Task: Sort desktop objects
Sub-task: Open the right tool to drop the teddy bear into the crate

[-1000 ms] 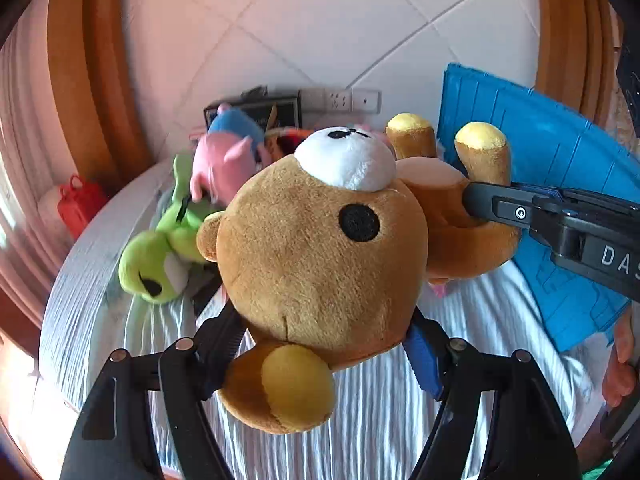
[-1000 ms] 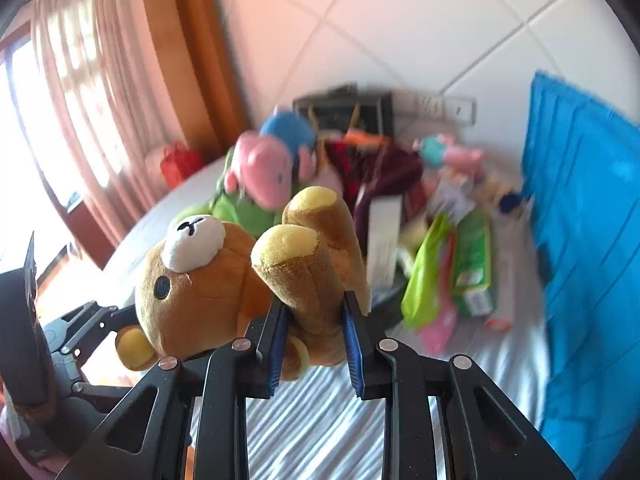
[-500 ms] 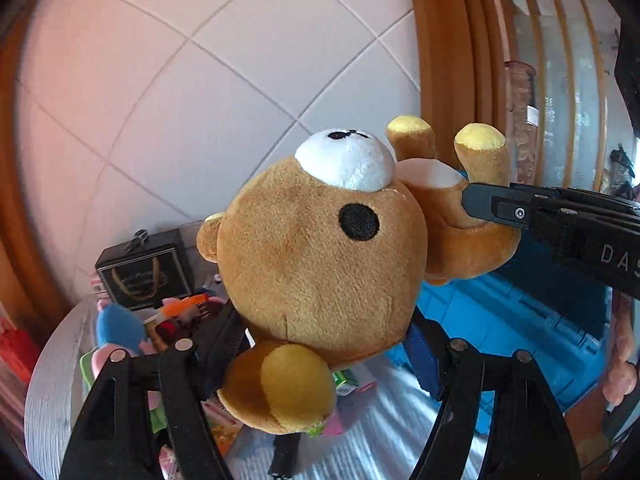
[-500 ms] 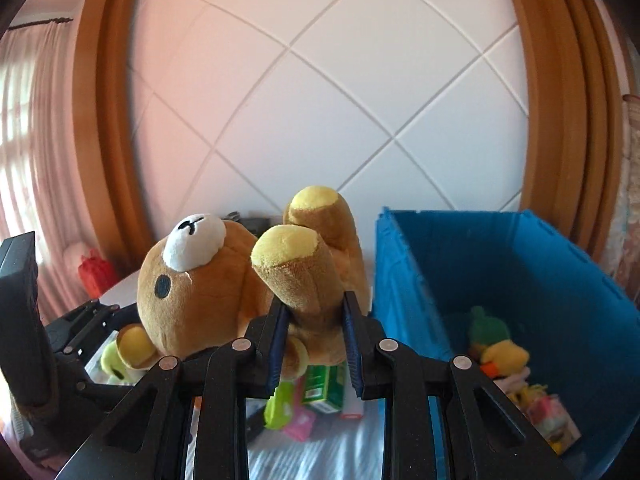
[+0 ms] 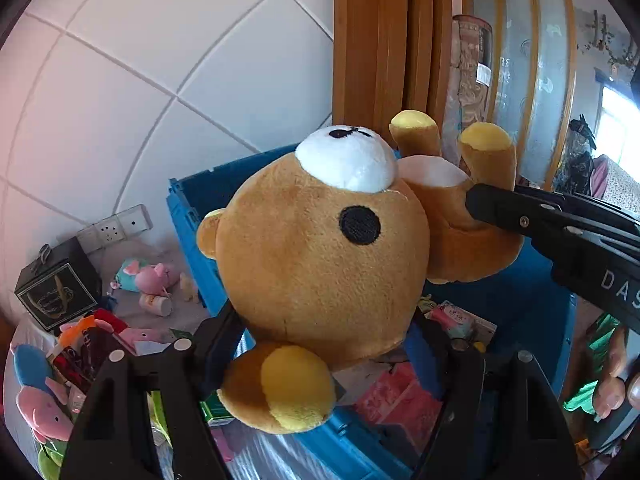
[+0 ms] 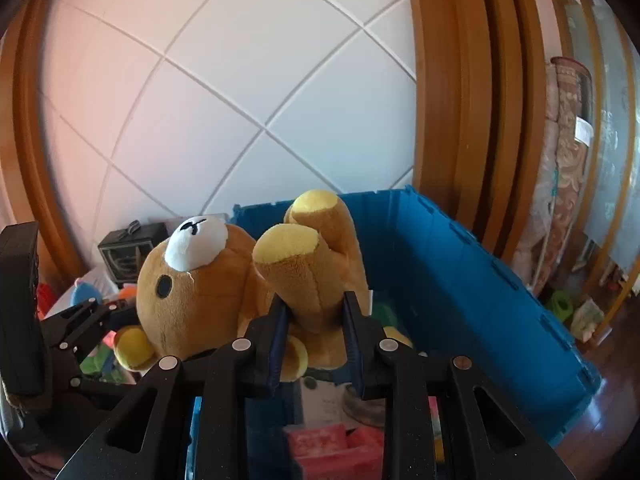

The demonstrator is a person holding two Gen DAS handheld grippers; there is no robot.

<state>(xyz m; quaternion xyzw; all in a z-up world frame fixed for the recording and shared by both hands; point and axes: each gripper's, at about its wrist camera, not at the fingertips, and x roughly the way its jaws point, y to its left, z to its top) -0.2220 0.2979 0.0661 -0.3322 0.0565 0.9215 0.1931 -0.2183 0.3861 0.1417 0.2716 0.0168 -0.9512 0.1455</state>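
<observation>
A brown plush bear [image 5: 320, 264] with a white muzzle and yellow paws hangs in the air between both grippers. My left gripper [image 5: 324, 332] is shut on its wide head, one finger on each side. My right gripper [image 6: 314, 308] is shut on one of the bear's legs [image 6: 304, 280], with the yellow sole pointing up. In the left wrist view the right gripper's finger [image 5: 520, 216] reaches in from the right. The bear hangs over the open blue bin [image 6: 460, 280], at its near left part.
The blue bin [image 5: 188, 216] holds pink packets [image 6: 320, 444] and small toys. Left of it, the table carries a black box [image 5: 56, 288], pink plush pigs [image 5: 152, 278] and other toys. A wall outlet [image 5: 116, 226], tiled wall and wooden door frame [image 6: 452, 120] stand behind.
Both grippers have carried the bear up and to the right, from above the cluttered table to above the blue bin. Both grips on the bear look unchanged.
</observation>
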